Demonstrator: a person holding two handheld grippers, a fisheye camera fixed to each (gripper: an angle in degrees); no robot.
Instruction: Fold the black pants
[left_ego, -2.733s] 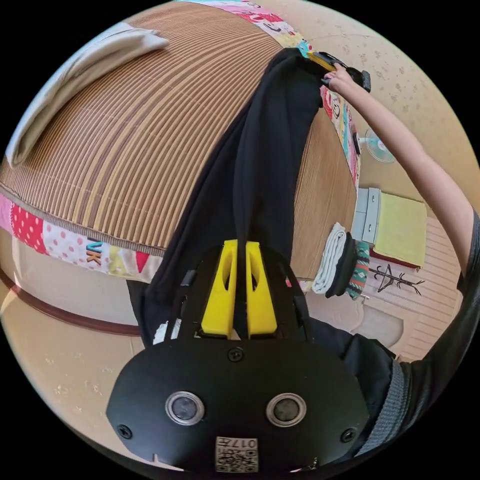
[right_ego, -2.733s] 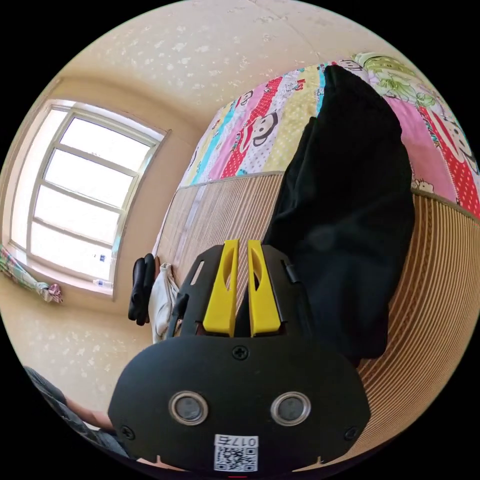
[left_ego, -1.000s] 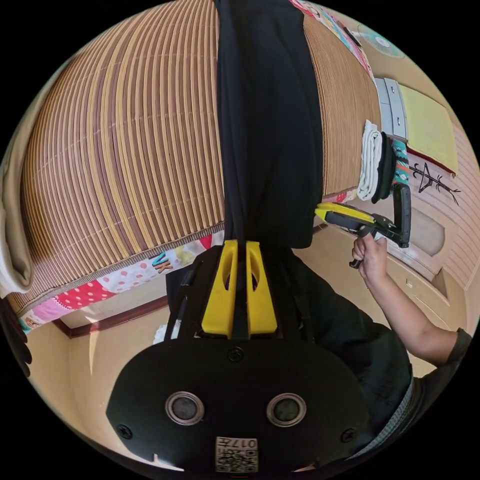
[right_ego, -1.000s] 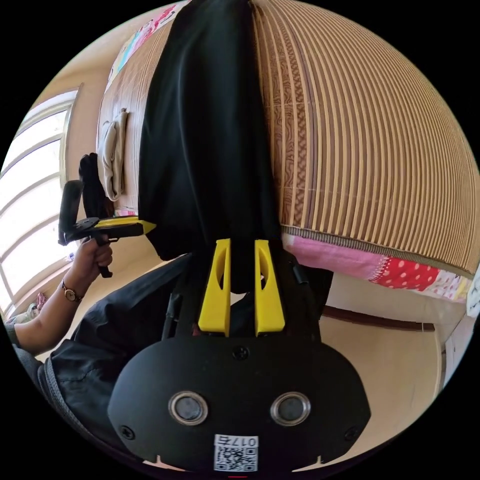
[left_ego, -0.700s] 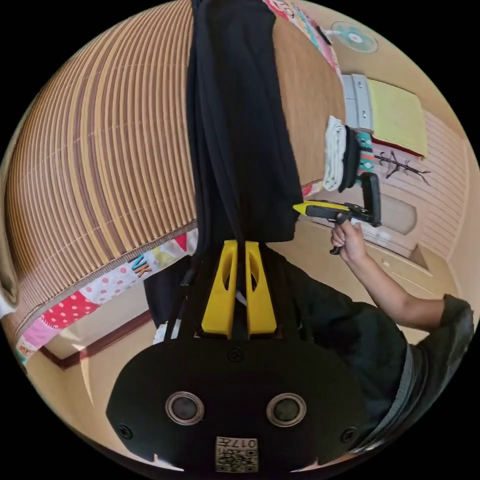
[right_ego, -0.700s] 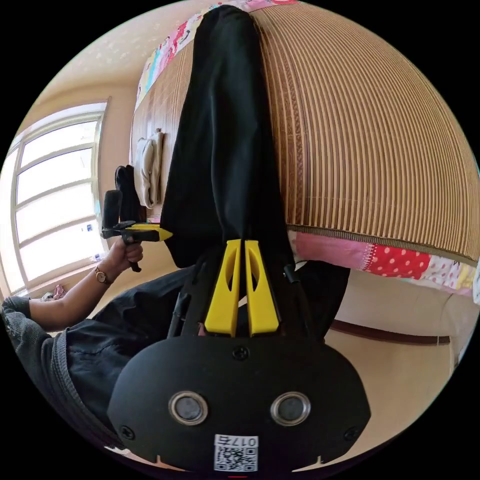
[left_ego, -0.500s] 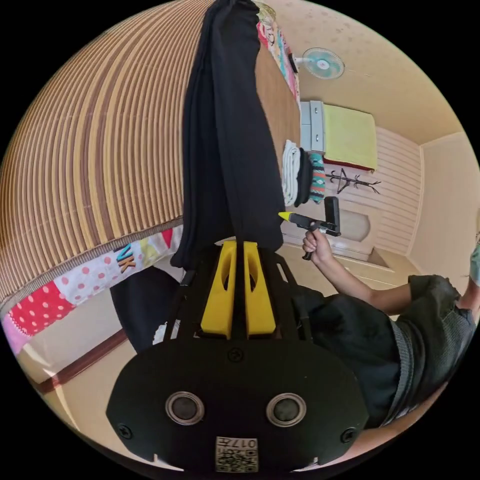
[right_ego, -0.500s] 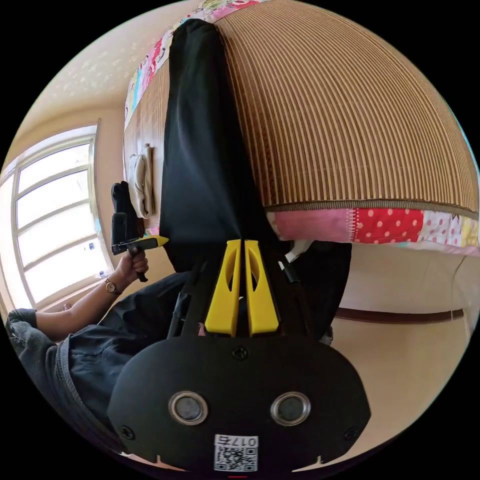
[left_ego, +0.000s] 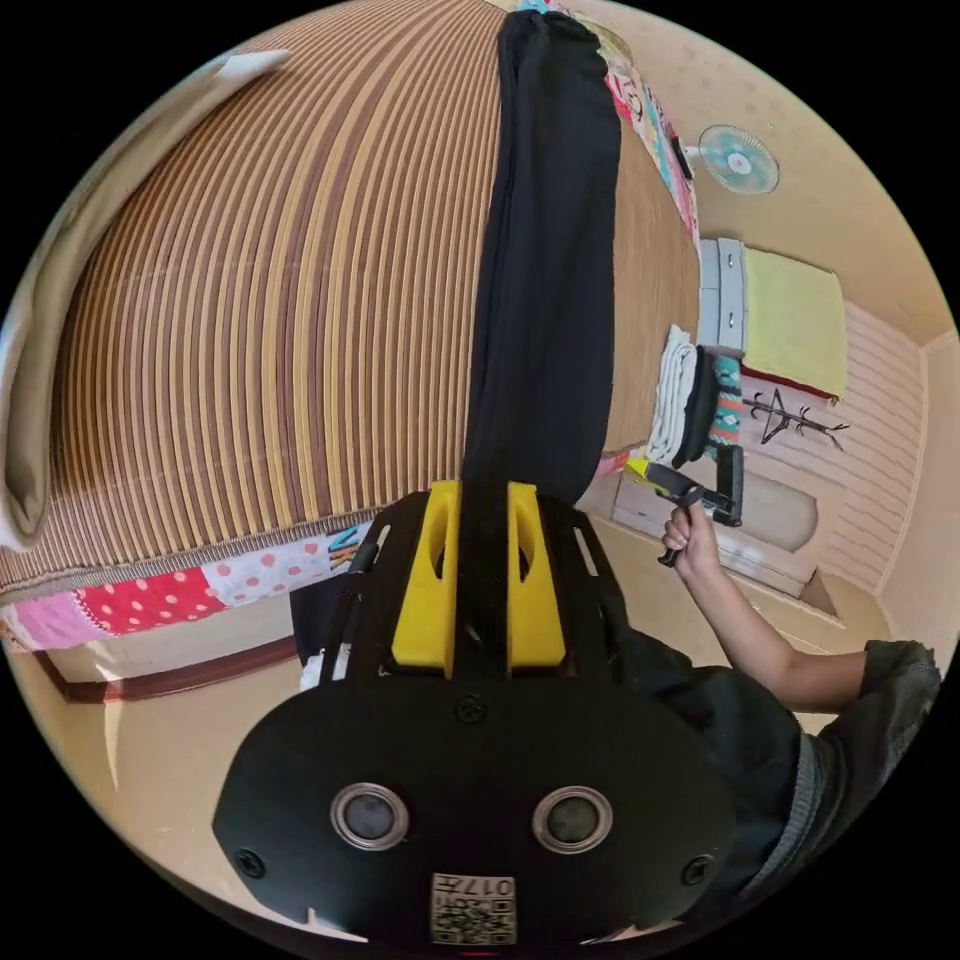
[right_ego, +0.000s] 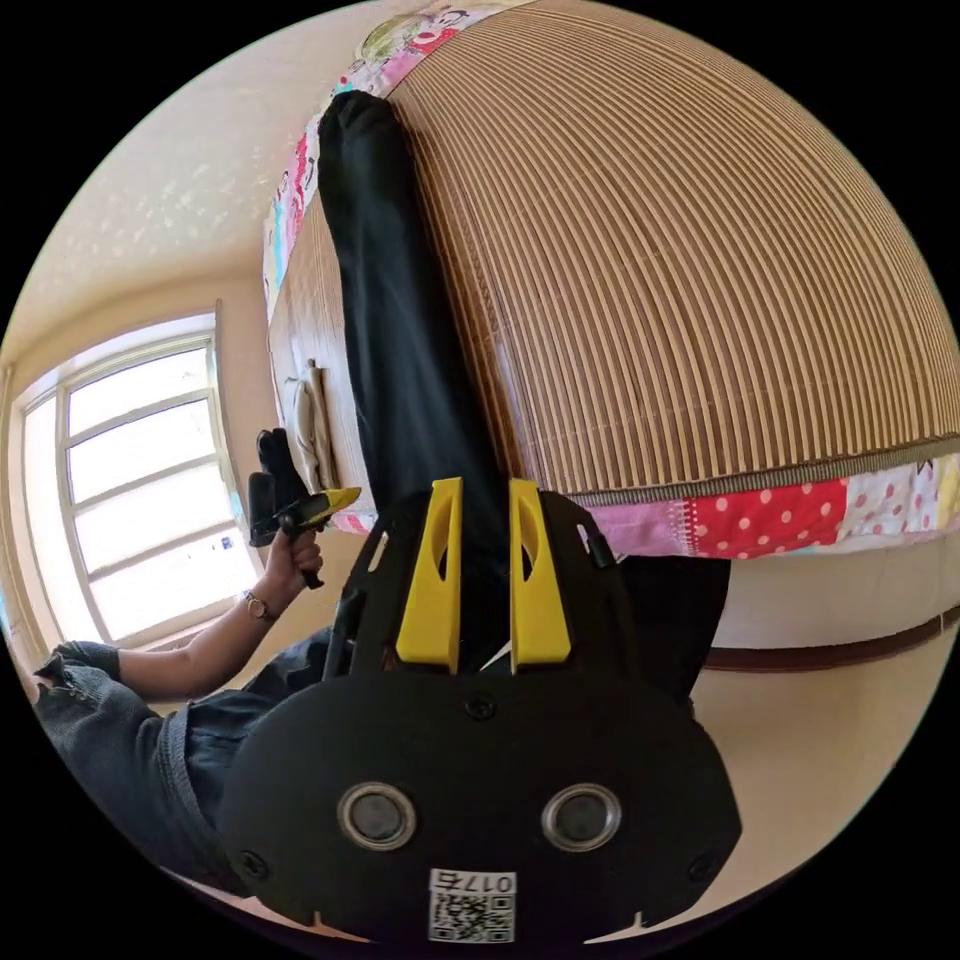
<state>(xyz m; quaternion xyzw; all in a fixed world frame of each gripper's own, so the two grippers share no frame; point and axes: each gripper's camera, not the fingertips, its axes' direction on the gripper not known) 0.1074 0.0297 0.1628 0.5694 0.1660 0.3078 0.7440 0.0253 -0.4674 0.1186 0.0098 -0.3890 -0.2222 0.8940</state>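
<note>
Left tool has its jaws parted, seemingly loose around the black pants, which stretch ahead of it along the bed's bamboo mat. Right tool is likewise spread around the same cloth. Soft, light and limp, the pants want pinching at the near hem corners. No containers visible.
</note>
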